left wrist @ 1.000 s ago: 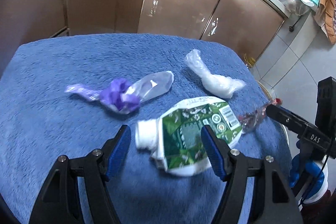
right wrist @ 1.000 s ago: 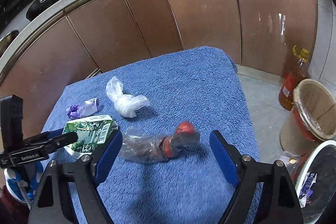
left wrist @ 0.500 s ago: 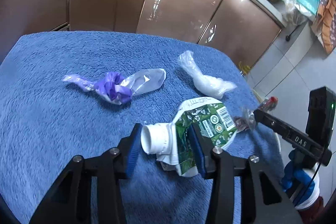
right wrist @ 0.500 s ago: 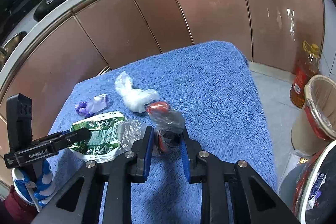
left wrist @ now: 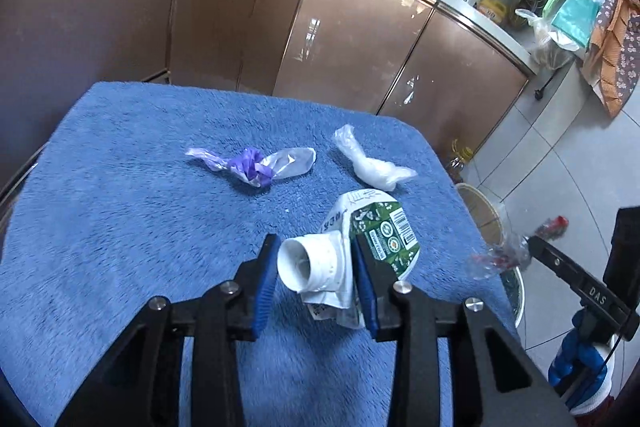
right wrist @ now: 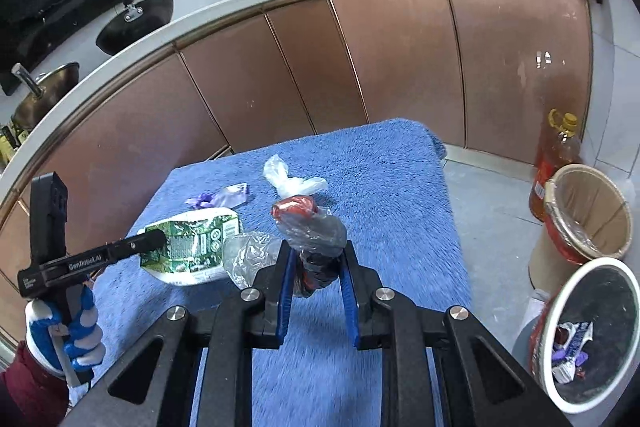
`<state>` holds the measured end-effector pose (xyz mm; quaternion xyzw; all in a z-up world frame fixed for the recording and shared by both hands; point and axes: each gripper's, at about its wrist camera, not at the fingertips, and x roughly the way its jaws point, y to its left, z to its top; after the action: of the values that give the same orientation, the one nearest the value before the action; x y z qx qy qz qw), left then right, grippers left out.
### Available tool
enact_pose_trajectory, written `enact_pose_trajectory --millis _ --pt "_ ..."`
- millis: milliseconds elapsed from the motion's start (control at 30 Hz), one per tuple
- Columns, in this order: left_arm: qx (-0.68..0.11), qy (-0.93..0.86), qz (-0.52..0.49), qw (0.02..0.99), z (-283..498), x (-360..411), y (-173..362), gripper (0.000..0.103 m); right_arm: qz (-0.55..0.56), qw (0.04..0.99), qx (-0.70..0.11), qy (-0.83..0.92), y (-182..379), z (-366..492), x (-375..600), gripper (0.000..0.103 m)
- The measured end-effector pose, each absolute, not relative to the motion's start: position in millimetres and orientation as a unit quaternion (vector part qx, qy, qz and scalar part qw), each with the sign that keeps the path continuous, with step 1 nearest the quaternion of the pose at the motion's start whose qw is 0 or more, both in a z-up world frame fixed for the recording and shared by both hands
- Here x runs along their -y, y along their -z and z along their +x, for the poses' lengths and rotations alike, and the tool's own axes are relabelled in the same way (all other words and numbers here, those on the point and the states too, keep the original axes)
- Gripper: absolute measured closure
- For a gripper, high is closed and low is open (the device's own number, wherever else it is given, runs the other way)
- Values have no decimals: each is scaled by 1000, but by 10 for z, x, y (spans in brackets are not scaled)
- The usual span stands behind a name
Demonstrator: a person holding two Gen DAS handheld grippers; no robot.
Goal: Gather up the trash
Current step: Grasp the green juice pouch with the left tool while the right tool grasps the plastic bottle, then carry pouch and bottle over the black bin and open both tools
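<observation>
The left claw (left wrist: 316, 269) has just been closing and now clamps the crushed green carton (left wrist: 372, 239) by its white spout end, lifted off the blue-towelled worktop (left wrist: 120, 219). The right claw (right wrist: 316, 275) is clamped on a clear bag with red scraps (right wrist: 310, 227). Both grips are on soft, crumpled stuff — either could slip out short of the lined bin (right wrist: 588, 211), and the carton's loose end may snag.

Crushed green carton (left wrist: 376, 247), red-capped wrapper (right wrist: 310, 227) (both lifted)
</observation>
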<state>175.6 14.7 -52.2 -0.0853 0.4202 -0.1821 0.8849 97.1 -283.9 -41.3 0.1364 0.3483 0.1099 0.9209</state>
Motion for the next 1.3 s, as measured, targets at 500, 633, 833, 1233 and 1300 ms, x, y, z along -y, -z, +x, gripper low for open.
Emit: enact_pose_trajectory --millis 500,633,833,1233,1300 --pt "-405 286 -62 866 1357 1042 38 69 132 937 -317 60 107 -148 3877 83" --pt "-415 328 -44 847 1386 1757 75 69 111 930 -325 130 176 -242 4258 83" --pt "-431 379 8 819 1433 2978 251 69 105 911 -349 195 513 -219 4789 83" --pt "-490 410 76 765 1695 4667 1196 65 97 869 -417 249 1357 102 5410 60" --pt "-504 409 77 757 1720 4798 1336 58 96 863 -427 254 1462 131 5466 49"
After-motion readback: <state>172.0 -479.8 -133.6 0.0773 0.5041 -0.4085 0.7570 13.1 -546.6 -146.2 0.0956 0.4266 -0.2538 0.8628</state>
